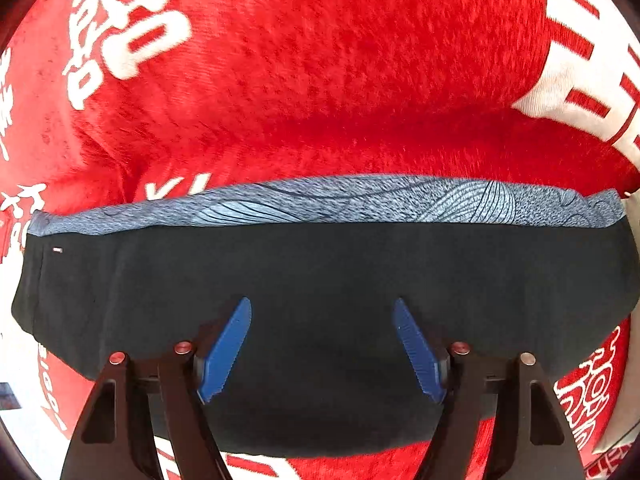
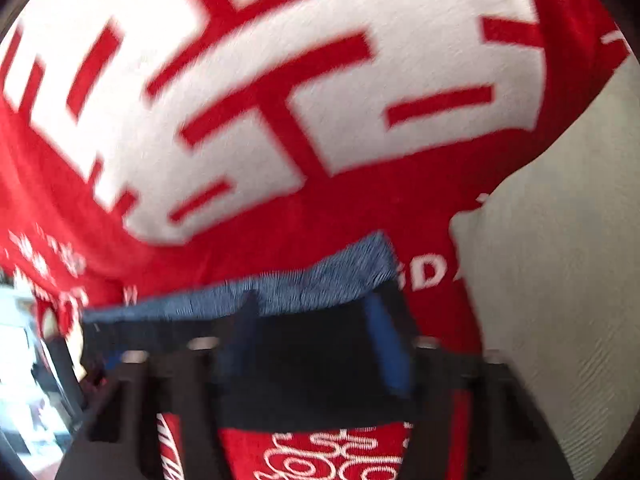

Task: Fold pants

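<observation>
Left wrist view first: the pants point(image 1: 320, 280) lie as a flat, dark bundle across a fuzzy red blanket point(image 1: 320, 60) printed with big white lettering. Along the far edge of that black fabric runs a grey-blue patterned band point(image 1: 340, 204), fine wavy lines drawn all through it. A tiny pale tag point(image 1: 58, 250) sits on the black cloth near its left end.

The left claw point(image 1: 322, 308) hangs right over the middle of the bundle, pointing down at it. Its blue ribbed pads point(image 1: 224, 354) stand well apart, black fabric showing in the wide gap between them, nothing pinched. Whether the tips touch the cloth, I cannot tell.

Over to the right wrist view, and it is badly smeared. The right claw point(image 2: 312, 308) sits at the right end of the same bundle, its blue pads point(image 2: 390, 352) parted with a stretch of dark cloth between them. The gap is narrower than on the left. The blur hides whether the pads press on the fabric, so I cannot call a grip here.

Beyond the claw, the patterned band shows again as a blue strip, then the red blanket with a large white block of red strokes point(image 2: 260, 80). At the right, pale ribbed fabric point(image 2: 560, 260) lies beside the blanket. At the far left there is a bright, washed-out patch I cannot make out.
</observation>
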Demonstrator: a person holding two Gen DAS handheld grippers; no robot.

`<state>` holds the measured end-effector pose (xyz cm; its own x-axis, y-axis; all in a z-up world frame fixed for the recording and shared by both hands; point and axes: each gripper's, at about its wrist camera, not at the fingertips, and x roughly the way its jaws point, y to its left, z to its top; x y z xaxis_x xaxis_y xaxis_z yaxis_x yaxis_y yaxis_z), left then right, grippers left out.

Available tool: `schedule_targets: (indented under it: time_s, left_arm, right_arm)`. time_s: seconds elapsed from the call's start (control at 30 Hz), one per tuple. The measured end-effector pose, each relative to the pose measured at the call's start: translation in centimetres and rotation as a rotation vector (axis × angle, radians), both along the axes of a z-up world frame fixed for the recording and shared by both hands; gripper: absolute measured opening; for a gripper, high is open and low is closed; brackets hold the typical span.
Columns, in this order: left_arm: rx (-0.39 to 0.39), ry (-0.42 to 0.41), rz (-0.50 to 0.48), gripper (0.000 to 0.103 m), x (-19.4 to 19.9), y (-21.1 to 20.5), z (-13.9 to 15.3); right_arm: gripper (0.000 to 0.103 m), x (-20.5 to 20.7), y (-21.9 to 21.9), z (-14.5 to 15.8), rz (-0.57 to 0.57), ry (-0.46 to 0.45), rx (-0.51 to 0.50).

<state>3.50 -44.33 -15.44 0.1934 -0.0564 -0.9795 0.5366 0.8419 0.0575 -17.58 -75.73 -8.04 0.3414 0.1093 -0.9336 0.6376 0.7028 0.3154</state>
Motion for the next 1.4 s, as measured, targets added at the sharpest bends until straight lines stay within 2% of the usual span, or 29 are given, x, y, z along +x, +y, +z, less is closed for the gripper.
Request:
schedule_targets:
  time_s: [0.03,0.13,0.2,0.23,0.27,0.33,0.43,0.5,0.57,0.6,0.67,0.7,0.73,0.8,0.93,1.0,1.17,1.33,1.4]
  left_arm:
    - [0.012,0.015,-0.001,0.075,-0.2,-0.3,-0.6]
    - [0.035,0.011,-0.013,0.076,-1.0,-0.5,-1.6]
    - [0.038,0.008,-0.022,0.076,-1.2,-0.5,-1.4]
    - [0.043,0.014,-0.026,0.076,-1.1,-0.5,-1.2]
    - [0.044,0.009,-0.025,0.076,-0.8,-0.4,-0.8]
    - [0.031,-0.021,-0.02,0.075,0.2,-0.5,-0.2]
    - [0.021,-0.035,0.029,0.076,2.3,-0.8,-0.1]
    - [-0.003,-0.024,0.069,0.076,3.7,-1.4,-0.6]
    - [0.028,-0.044,0.07,0.076,4.9,-2.3,-2.1]
    - [0.03,-0.048,0.079,0.08,5.4,-2.5,-2.6]
    - [0.031,-0.066,0.147,0.083,6.6,-2.0,-2.8]
    - [0.045,-0.056,0.193,0.083,7.7,-1.3,-3.0]
    - [0.041,-0.043,0.227,0.083,8.5,-0.5,-2.9]
    - [0.052,-0.035,0.273,0.083,9.6,1.6,-2.0]
    - [0.142,-0.118,0.21,0.083,9.6,6.3,0.5]
    - [0.202,-0.146,0.203,0.083,9.9,10.0,1.2]
    - [0.286,-0.165,0.295,0.083,12.4,18.6,1.6]
    - [0.282,-0.141,0.411,0.083,16.4,27.1,0.3]
    - [0.277,-0.14,0.415,0.083,17.0,29.7,-0.6]
  right_arm:
    - [0.033,0.2,0.5,-0.5,0.021,0.017,-0.013]
    - [0.032,1.4,2.1,-3.4,0.084,0.069,-0.045]
    - [0.021,1.4,2.3,-5.6,0.115,0.149,-0.134]
    - [0.013,1.0,1.9,-6.1,0.106,0.146,-0.141]
    - [0.013,0.2,1.3,-6.0,0.07,0.11,-0.132]
    - [0.013,-0.7,0.9,-5.8,0.035,0.104,-0.106]
    - [0.013,-1.6,1.1,-5.8,0.036,0.105,-0.106]
    - [0.016,-1.6,1.7,-5.7,0.053,0.109,-0.136]
    - [0.021,-1.3,2.8,-5.8,0.066,0.114,-0.161]
    - [0.024,-1.2,3.2,-5.8,0.074,0.116,-0.17]
    - [0.038,-1.1,3.6,-5.7,0.084,0.107,-0.159]
    - [0.042,-0.7,4.3,-5.6,0.085,0.103,-0.149]
    - [0.047,-0.7,4.3,-5.5,0.081,0.097,-0.135]
    - [0.049,-0.7,4.7,-5.2,0.053,0.098,-0.118]
    - [0.055,-0.9,6.1,-3.9,-0.001,0.117,-0.118]
    - [0.056,-1.1,7.5,-2.9,-0.01,0.108,-0.124]
    - [0.058,-0.3,14.5,-1.7,0.027,0.097,-0.124]
    - [0.059,2.0,23.3,-2.0,0.094,0.095,-0.073]
    - [0.059,2.6,24.7,-2.0,0.105,0.08,-0.041]
